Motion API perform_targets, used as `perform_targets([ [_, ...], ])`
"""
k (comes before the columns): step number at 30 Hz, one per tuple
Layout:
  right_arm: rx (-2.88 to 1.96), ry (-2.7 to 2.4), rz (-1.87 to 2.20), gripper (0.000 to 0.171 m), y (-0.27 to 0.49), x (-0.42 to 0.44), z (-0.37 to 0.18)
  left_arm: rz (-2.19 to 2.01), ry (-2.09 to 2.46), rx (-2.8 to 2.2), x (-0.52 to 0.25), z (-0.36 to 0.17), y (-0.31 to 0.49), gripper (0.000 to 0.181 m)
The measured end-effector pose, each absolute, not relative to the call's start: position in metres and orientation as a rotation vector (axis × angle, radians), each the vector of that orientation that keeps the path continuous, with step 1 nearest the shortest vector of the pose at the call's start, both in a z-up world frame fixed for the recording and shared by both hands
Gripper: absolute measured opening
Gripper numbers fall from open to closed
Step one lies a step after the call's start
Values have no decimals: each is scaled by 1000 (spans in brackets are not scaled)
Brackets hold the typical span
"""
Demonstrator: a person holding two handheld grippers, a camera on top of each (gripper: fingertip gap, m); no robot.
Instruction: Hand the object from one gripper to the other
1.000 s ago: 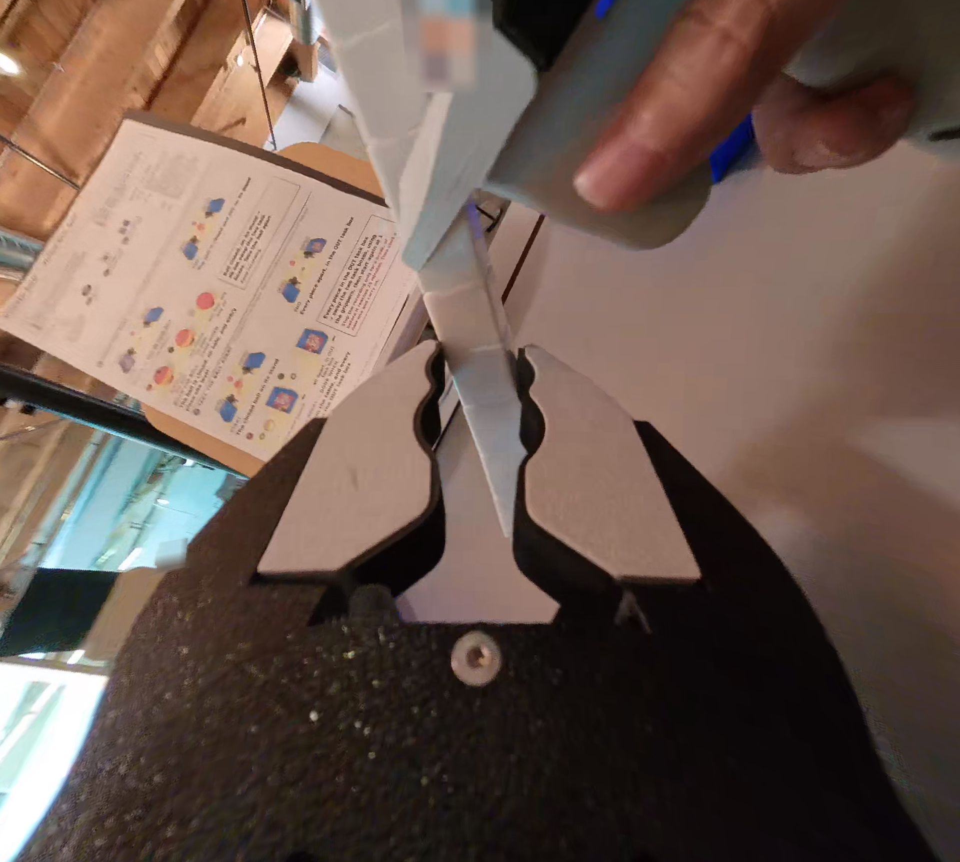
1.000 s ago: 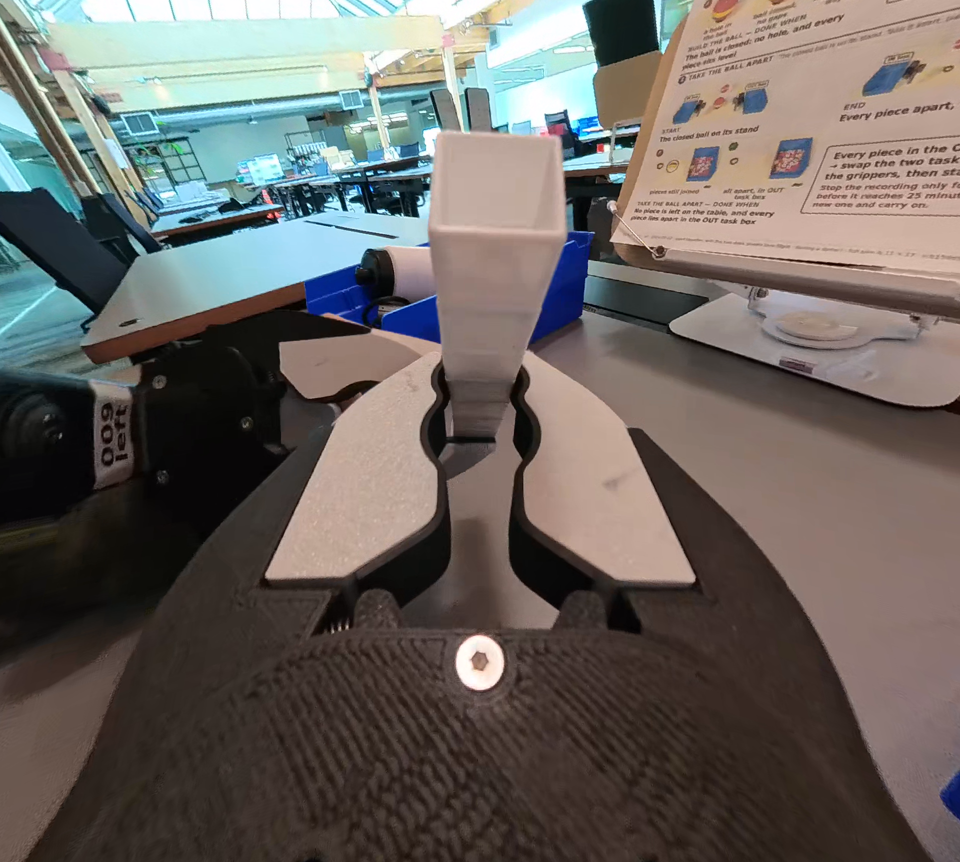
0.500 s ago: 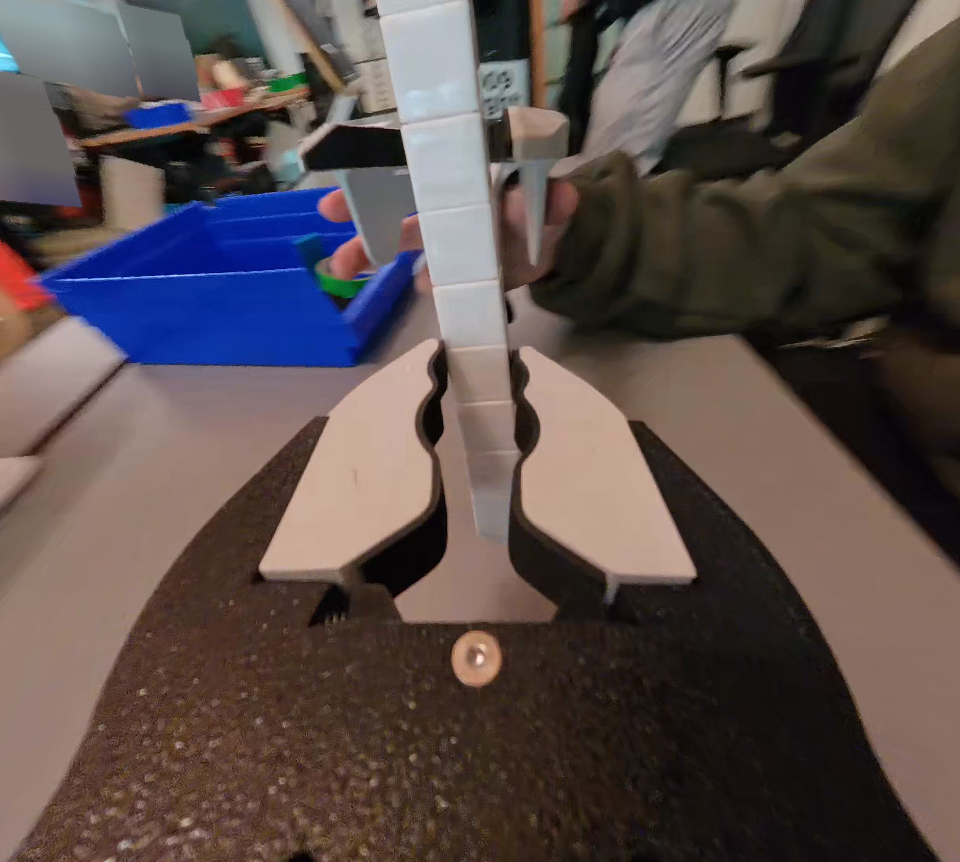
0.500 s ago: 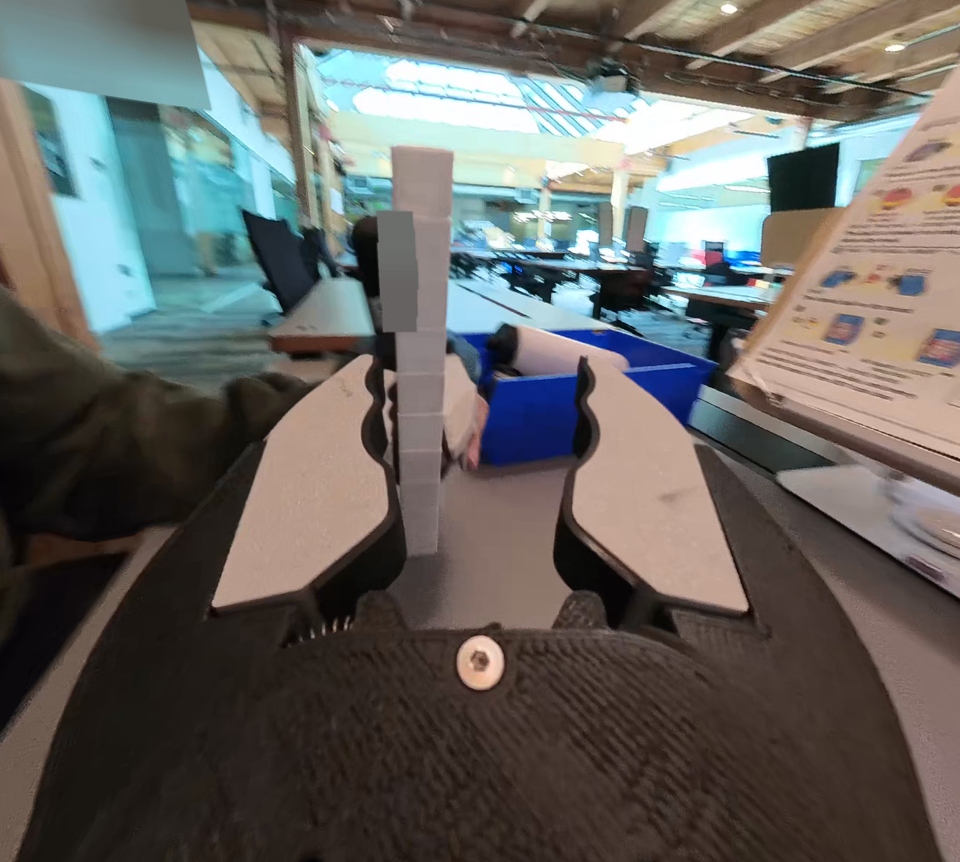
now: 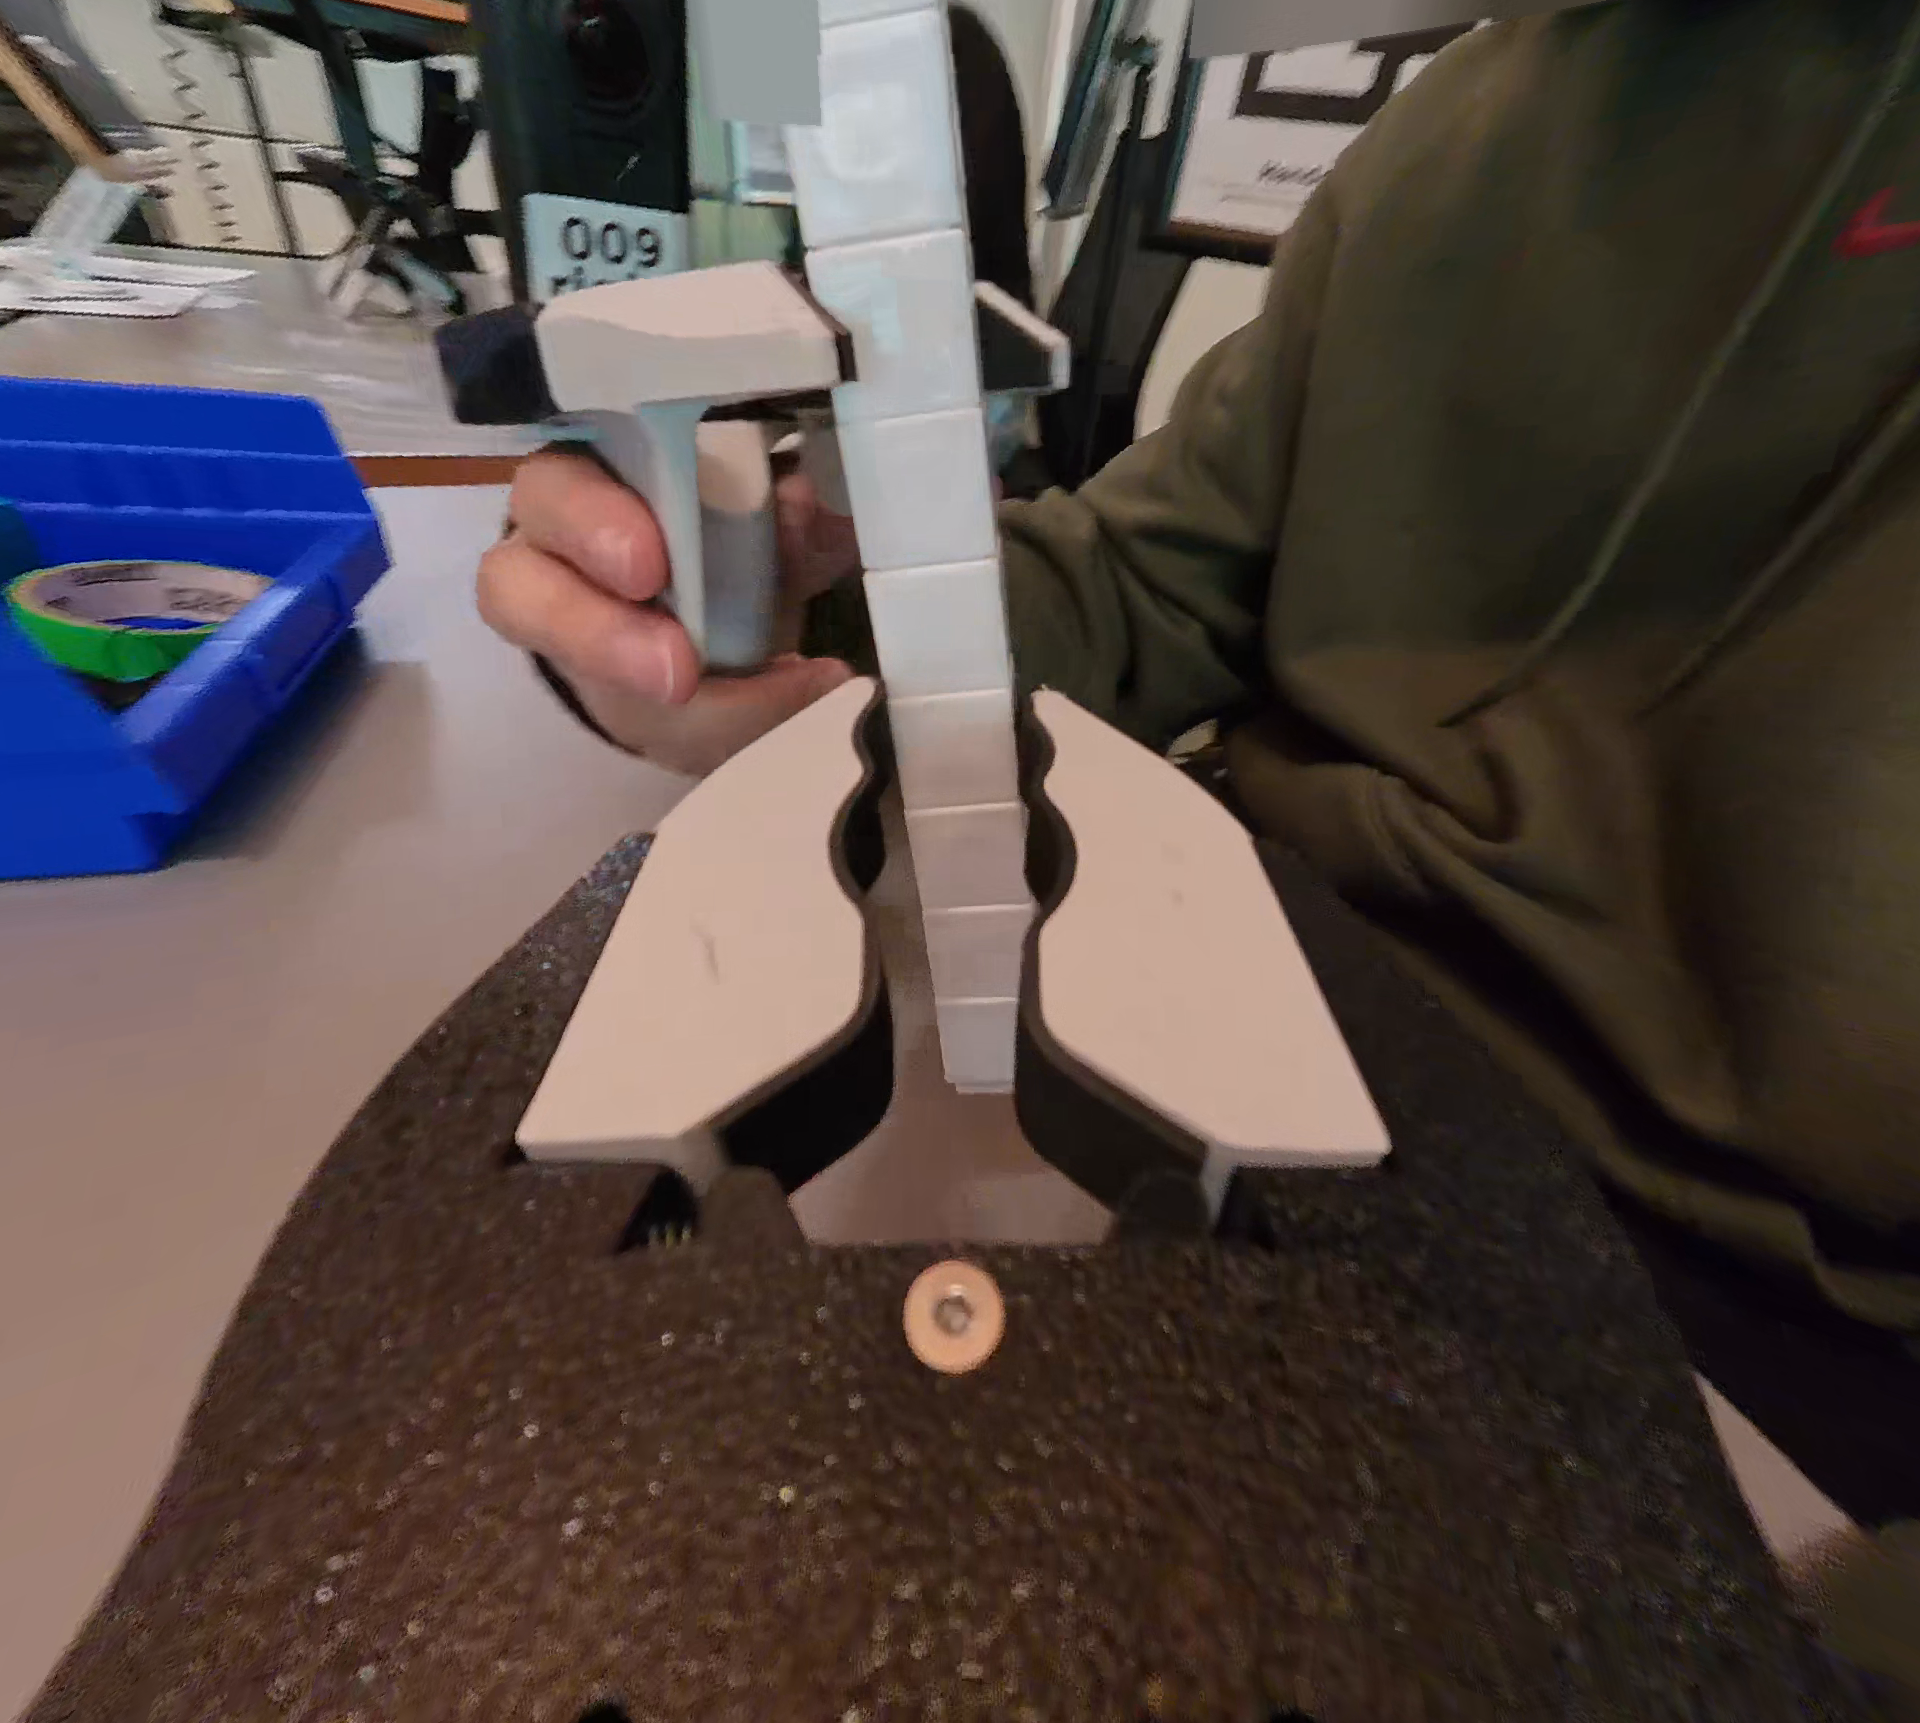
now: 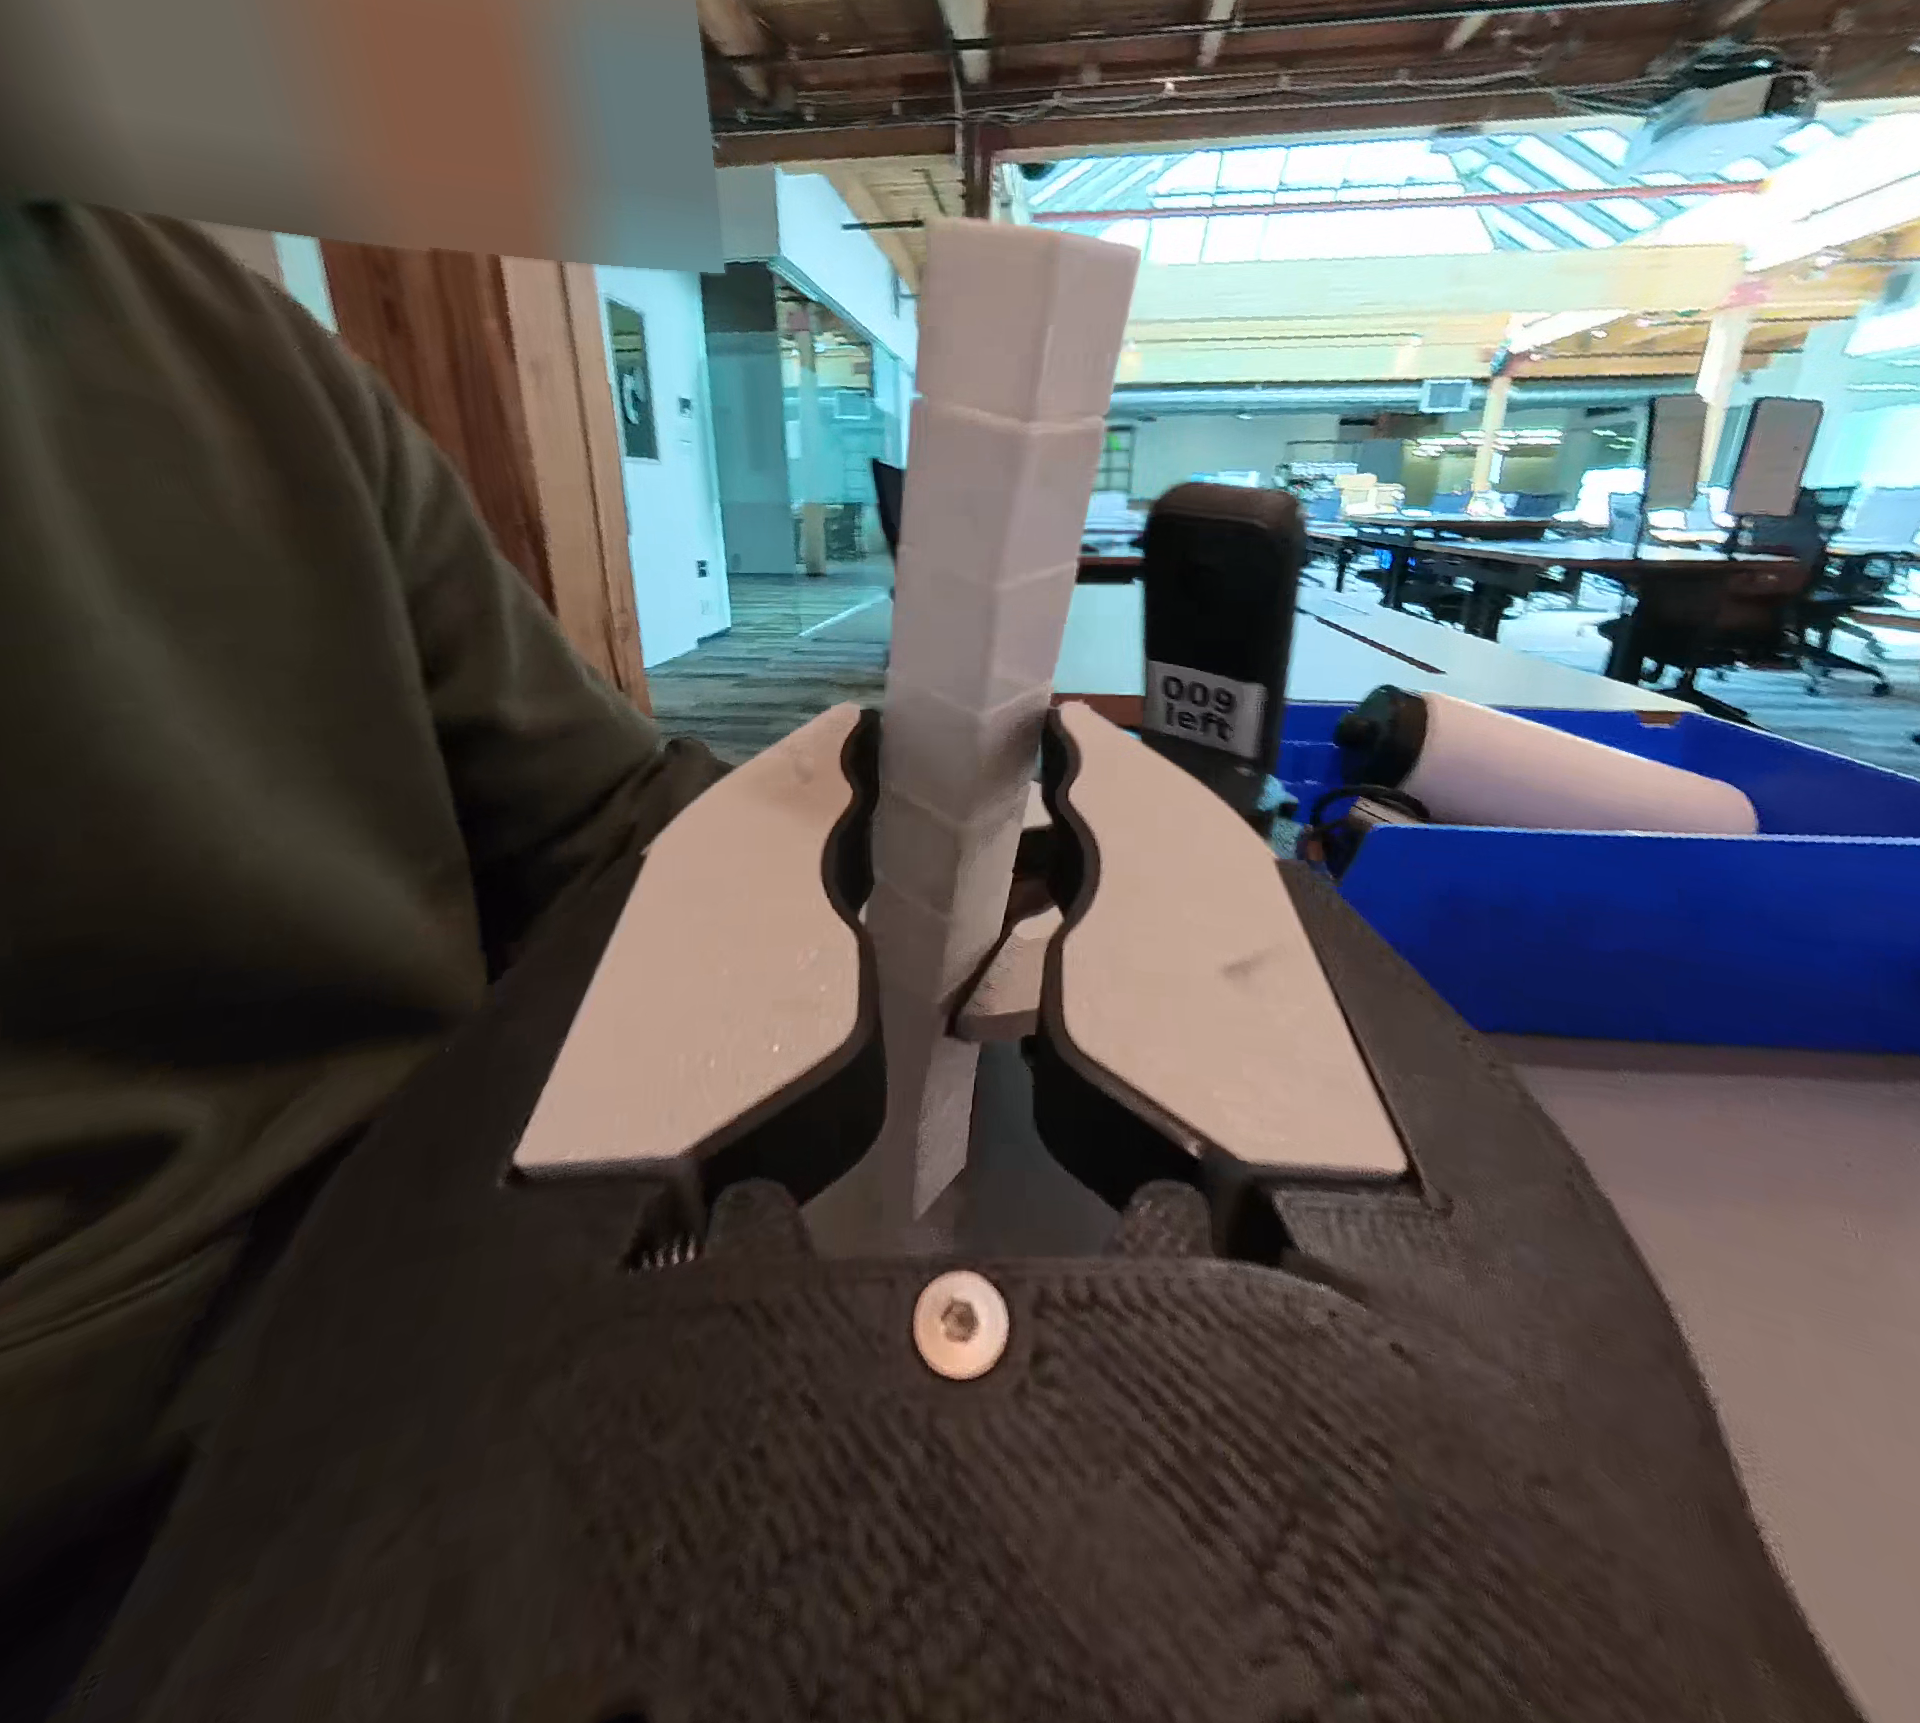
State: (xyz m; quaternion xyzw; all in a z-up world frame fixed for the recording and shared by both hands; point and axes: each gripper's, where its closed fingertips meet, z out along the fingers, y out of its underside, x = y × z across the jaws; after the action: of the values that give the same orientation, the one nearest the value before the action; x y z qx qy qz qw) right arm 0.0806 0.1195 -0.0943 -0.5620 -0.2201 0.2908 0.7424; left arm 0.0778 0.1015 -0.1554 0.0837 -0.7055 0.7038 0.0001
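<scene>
Your left gripper (image 5: pixel 951 842) clenched on the white bar (image 5: pixel 914 468), your right gripper (image 6: pixel 951 826) pinching the same bar higher up, blue bin (image 5: pixel 156 634) left of bar.

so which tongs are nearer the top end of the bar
Right. The right tongs clamp the bar partway up, and the left tongs hold its bottom end, farther from the top.
</scene>
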Motion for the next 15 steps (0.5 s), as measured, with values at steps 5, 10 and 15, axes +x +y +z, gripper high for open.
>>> perform_targets([
  [5, -1182, -555, 740, 37, 108, 66, -93, 2187, -1952, 166, 59, -144, 95, 22],
  [10, -1151, -628, 749, 28, 104, 52, -94, 2134, -1714, 72, 42, -134, 89, 22],
  [15, -1194, -643, 737, 26, 106, 52, -94, 2174, -1687, 85, 44, -133, 91, 22],
])
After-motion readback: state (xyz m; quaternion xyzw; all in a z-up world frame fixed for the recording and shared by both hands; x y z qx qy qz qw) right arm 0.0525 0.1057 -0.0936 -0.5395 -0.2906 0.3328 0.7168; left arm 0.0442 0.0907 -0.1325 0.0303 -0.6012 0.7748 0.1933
